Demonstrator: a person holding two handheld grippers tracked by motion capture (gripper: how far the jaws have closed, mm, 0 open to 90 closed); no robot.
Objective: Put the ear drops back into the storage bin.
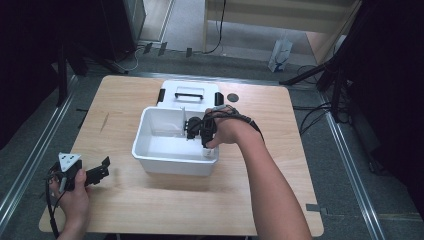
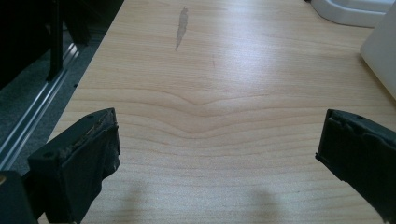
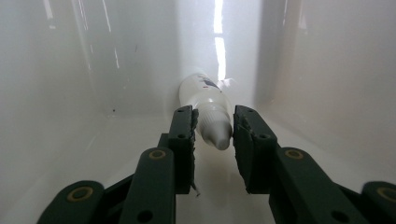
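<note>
While the left gripper (image 1: 100, 172) rests over the near left corner of the wooden table (image 1: 150, 200), its jaws stand wide apart with nothing but bare wood between them. To its right sits a white plastic bin (image 1: 150, 159) near the middle of the table, with its lid (image 1: 190, 90) lying just behind it. Further right, the right gripper (image 3: 214, 135) reaches down inside the bin, where a small white tube (image 3: 205, 105) lies on the floor against the wall. The jaws sit partly open on either side of the tube's capped end, close to it; whether they press it yet I cannot tell. The tube looks light, smooth and probably slippery, with a soft body. A hold on the firm cap or neck seems safest.
</note>
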